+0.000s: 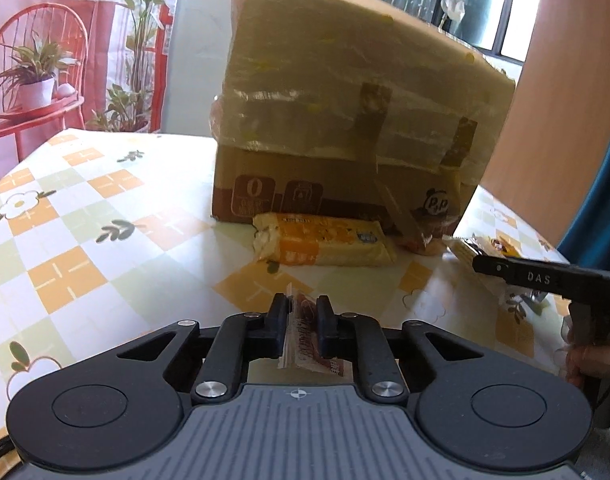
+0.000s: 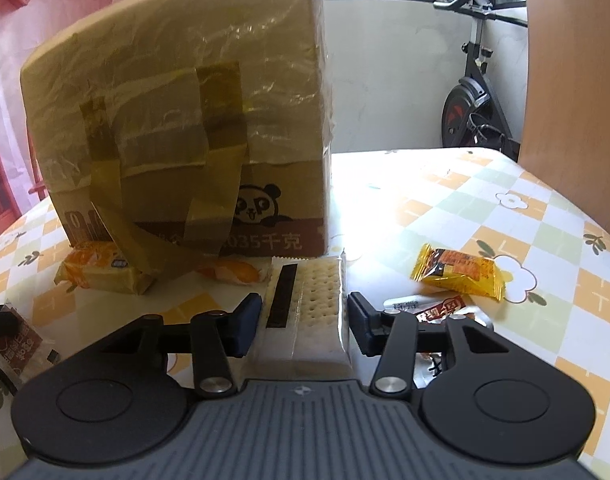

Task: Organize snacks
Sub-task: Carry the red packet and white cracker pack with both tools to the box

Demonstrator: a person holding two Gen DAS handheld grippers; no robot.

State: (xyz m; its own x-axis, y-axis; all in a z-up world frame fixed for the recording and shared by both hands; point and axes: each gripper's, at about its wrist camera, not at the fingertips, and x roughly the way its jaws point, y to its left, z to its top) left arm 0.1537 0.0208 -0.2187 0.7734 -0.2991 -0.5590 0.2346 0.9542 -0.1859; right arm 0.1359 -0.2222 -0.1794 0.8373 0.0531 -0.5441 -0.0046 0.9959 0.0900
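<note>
Left wrist view: left gripper [image 1: 301, 322] clamped on a thin brown snack packet [image 1: 305, 336], held edge-up between the pads. Ahead, a yellow cake packet [image 1: 325, 246] lies against the foot of the taped cardboard box [image 1: 345, 120] mid-table.

Right wrist view: right gripper [image 2: 304, 316] straddles a cracker pack [image 2: 309, 312]; pads at its sides, contact unclear. A yellow candy packet [image 2: 459, 274] and other wrappers lie loose toward the table's right edge. Sorting looks barely begun; most snacks are still scattered.
</note>
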